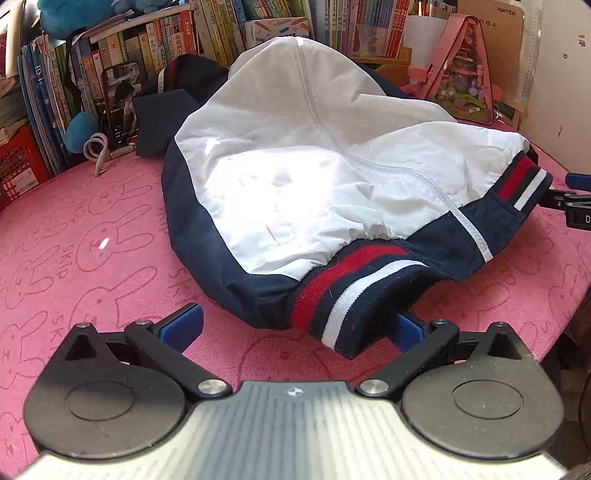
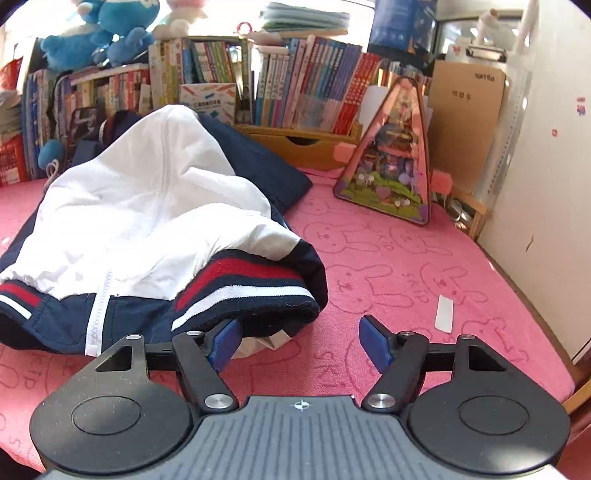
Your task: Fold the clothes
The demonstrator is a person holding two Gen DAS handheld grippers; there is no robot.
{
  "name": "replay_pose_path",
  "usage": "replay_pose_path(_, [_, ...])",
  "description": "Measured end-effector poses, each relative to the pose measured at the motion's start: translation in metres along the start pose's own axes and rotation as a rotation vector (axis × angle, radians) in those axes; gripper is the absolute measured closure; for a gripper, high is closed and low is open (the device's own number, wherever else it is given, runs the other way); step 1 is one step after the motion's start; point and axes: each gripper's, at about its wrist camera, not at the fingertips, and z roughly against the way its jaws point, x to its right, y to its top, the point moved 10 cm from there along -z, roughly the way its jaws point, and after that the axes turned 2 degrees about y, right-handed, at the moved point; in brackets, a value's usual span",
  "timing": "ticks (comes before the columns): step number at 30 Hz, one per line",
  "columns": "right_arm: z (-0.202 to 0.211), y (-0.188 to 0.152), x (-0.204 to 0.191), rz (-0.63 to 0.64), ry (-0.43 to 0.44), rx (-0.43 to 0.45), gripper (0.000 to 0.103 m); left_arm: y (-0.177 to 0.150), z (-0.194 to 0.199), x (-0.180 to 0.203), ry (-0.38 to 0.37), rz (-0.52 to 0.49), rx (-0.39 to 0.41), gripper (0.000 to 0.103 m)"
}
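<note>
Jacket [image 1: 332, 155] in navy and white lies heaped on the pink rabbit-print cloth [image 1: 92, 236] that covers the table, its white panel uppermost and its red, white and navy ribbed hem turned toward both cameras. Left gripper [image 1: 299, 326] sits low at the near hem with its fingers spread wide; one blue pad [image 1: 183, 325] rests clear on the cloth while the other is partly hidden under the ribbed band [image 1: 347, 299], not pinching it. Right gripper [image 2: 301, 341] stands at the jacket's other hem corner, fingers apart, the left pad [image 2: 223, 343] tucked just under the hem edge and the right pad [image 2: 376, 341] over bare cloth. Behind the jacket stand rows of books [image 2: 295, 85], a pink triangular toy house [image 2: 391, 166] and blue plush toys [image 2: 99, 33]. A small white strip [image 2: 444, 313] lies on the cloth near the right fingers.
</note>
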Motion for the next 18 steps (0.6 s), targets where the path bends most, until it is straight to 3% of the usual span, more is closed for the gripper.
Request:
replay_pose_path(4, [-0.015,0.000,-0.023,0.164,-0.085,0.024,0.033,0.005,-0.017,-0.014,0.128,0.006,0.009,0.000])
replay_pose_path(6, [-0.022,0.000,-0.026,0.156,-0.082,0.027,0.033,0.009,-0.015,-0.029,0.186,0.023,0.037,0.000])
replay_pose_path(8, [-0.026,0.006,-0.017,0.057,-0.070,0.040,0.036,0.011,-0.014,-0.044,0.224,0.041,0.049,0.000])
replay_pose_path(9, [-0.027,0.009,-0.012,0.002,-0.064,0.048,0.055,0.012,-0.014,-0.052,0.243,0.051,0.051,0.000])
replay_pose_path(10, [-0.027,0.011,-0.005,-0.060,-0.061,0.047,0.084,0.013,-0.014,-0.060,0.264,0.058,0.051,0.000])
replay_pose_path(11, [-0.023,0.011,0.001,-0.103,-0.045,0.047,0.092,0.013,-0.014,-0.067,0.278,0.067,0.051,0.000])
replay_pose_path(16, [0.001,0.010,0.024,-0.273,0.057,0.056,0.091,0.009,-0.007,-0.092,0.267,0.138,0.034,0.000])
replay_pose_path(18, [0.018,0.006,0.020,-0.265,0.096,0.049,0.091,0.007,0.006,-0.100,0.292,0.125,0.055,0.000])
